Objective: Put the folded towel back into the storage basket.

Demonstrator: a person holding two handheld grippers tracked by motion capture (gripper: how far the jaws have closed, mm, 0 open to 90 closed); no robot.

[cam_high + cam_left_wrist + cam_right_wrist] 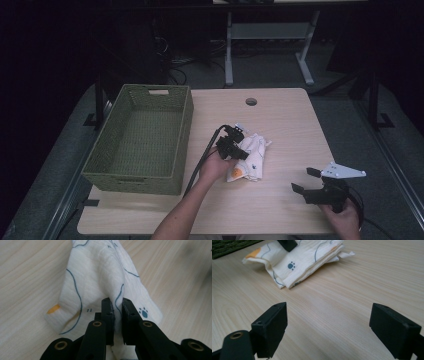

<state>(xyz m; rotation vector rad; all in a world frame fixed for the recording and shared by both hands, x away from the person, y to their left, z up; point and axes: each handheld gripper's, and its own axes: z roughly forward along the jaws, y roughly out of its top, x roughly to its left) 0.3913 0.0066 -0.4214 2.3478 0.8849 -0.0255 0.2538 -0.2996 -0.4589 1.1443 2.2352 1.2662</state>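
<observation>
On table: one cloth (pixel 251 156) | one basket (pixel 141 140) | two claws

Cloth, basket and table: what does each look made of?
Cloth: thin woven fabric, likely cotton, matte white with printed blue lines and paw marks; it creases softly where the left tool pinches it. Basket: green woven fibre or plastic, hard to tell. Table: pale wood-grain top, probably laminate.
</observation>
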